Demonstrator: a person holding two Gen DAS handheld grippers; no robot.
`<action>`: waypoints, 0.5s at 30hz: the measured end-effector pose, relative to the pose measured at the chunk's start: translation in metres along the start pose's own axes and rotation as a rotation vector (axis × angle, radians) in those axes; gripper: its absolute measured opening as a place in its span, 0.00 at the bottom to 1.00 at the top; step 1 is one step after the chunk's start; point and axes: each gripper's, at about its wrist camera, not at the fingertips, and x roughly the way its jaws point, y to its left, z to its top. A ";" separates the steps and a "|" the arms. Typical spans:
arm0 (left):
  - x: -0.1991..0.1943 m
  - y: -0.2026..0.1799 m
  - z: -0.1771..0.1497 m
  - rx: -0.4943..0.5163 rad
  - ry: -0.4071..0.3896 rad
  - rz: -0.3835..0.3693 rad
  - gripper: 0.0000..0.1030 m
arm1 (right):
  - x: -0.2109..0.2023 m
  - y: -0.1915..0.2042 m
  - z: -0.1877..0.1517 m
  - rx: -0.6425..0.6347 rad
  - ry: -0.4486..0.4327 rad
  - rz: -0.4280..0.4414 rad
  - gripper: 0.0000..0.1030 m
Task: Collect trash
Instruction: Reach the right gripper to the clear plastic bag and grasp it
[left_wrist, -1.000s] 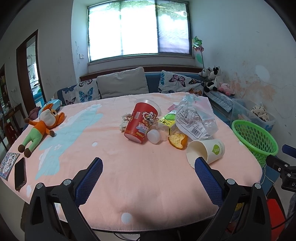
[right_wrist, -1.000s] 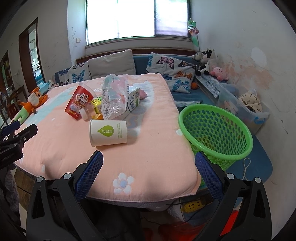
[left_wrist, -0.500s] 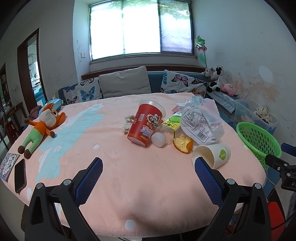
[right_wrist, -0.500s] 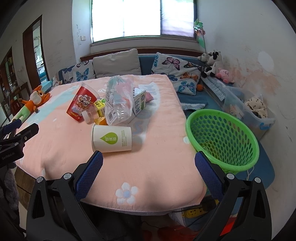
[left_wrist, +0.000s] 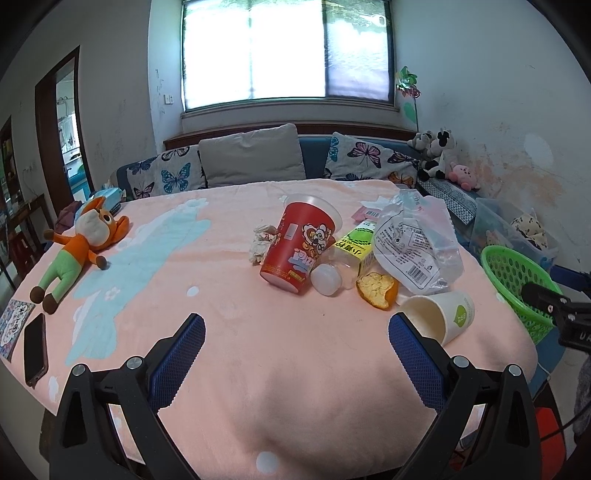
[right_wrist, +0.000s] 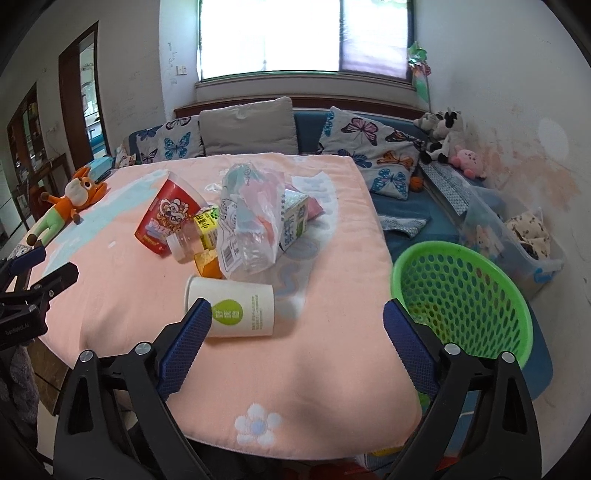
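Trash lies heaped on the pink-covered table (left_wrist: 229, 332): a red noodle cup (left_wrist: 299, 247) on its side, a crumpled tissue (left_wrist: 260, 242), a green-yellow carton (left_wrist: 354, 245), an orange peel (left_wrist: 376, 290), a clear plastic bag (left_wrist: 413, 243) and a white paper cup (left_wrist: 439, 317) lying down. In the right wrist view the paper cup (right_wrist: 232, 308) lies just ahead of my right gripper (right_wrist: 295, 328), whose jaws are closing with nothing pressed between them. The green basket (right_wrist: 465, 295) stands beside the table's right edge. My left gripper (left_wrist: 295, 343) is open over bare cloth, short of the heap.
An orange plush toy (left_wrist: 79, 243) and a black phone (left_wrist: 35, 349) lie at the table's left. A milk carton (right_wrist: 293, 218) sits behind the bag. A sofa with butterfly cushions (left_wrist: 251, 158) runs along the far side. A clear storage bin (right_wrist: 517, 229) stands beyond the basket.
Both grippers have moved forward toward the table, so the heap and the paper cup look larger and nearer. The right jaws have narrowed slightly.
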 end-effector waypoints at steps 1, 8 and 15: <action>0.002 0.001 0.001 -0.001 0.003 0.001 0.94 | 0.003 0.000 0.004 -0.001 0.001 0.014 0.88; 0.013 0.009 0.005 -0.009 0.021 0.001 0.94 | 0.030 -0.001 0.037 -0.003 -0.014 0.096 0.82; 0.023 0.014 0.005 -0.012 0.038 -0.016 0.94 | 0.071 0.004 0.061 -0.023 0.028 0.152 0.79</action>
